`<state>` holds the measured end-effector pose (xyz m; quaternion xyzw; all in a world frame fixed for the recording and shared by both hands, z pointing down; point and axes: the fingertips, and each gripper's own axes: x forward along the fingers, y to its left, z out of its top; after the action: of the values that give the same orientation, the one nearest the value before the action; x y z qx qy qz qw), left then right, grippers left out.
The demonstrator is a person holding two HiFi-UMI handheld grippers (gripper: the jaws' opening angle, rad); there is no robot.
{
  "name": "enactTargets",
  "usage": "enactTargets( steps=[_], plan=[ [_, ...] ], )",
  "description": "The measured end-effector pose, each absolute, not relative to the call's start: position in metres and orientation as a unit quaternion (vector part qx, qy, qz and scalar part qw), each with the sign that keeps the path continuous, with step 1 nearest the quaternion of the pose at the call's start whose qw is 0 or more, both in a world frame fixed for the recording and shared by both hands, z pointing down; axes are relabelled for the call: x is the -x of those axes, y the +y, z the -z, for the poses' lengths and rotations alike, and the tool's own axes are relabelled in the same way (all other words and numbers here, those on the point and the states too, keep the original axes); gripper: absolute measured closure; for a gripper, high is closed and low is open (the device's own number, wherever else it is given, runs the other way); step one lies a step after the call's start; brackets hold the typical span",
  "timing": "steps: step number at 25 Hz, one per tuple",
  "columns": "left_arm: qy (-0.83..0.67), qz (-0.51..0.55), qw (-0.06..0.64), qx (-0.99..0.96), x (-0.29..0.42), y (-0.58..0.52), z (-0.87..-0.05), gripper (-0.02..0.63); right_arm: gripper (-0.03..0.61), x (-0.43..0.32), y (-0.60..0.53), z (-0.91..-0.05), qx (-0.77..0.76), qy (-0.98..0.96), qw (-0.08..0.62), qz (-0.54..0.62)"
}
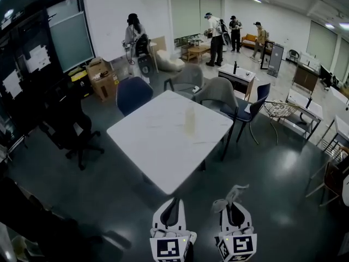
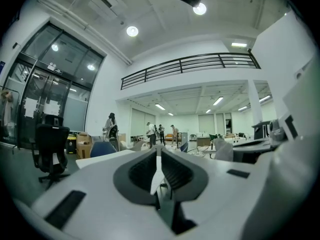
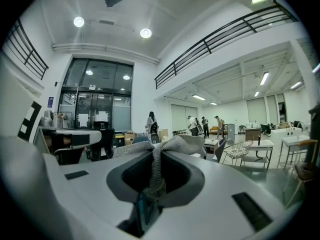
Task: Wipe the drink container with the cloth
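Grey office floor, head view: upright bottle (image 1: pixel 190 119) on the white table (image 1: pixel 152 146), well apart, at twelve o'clock from left tongs (image 1: pixel 174 202), eleven from right tongs (image 1: pixel 234 200). Left gripper view: left tongs (image 2: pixel 158 170) pressed together, empty. Right gripper view: right tongs (image 3: pixel 152 180) clamp the cloth (image 3: pixel 167 146)

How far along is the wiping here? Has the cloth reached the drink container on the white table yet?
Done: the cloth is picked up, pinched in the right gripper. In hand: both grippers are short of the table; the left gripper is shut and empty. Left: reaching the drink container, which stands upright and untouched on the table, then all the wiping.
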<state>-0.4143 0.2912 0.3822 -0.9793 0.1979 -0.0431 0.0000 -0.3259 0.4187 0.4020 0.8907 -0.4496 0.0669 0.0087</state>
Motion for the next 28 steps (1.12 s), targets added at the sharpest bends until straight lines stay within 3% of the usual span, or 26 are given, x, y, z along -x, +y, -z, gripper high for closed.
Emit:
enactTargets(
  steps=[28],
  plan=[
    [0.221,0.068,-0.008,0.973,0.199,0.147,-0.4,0.578,0.531,0.119,0.262,-0.421,-0.857,-0.507,0.014,-0.093]
  ],
)
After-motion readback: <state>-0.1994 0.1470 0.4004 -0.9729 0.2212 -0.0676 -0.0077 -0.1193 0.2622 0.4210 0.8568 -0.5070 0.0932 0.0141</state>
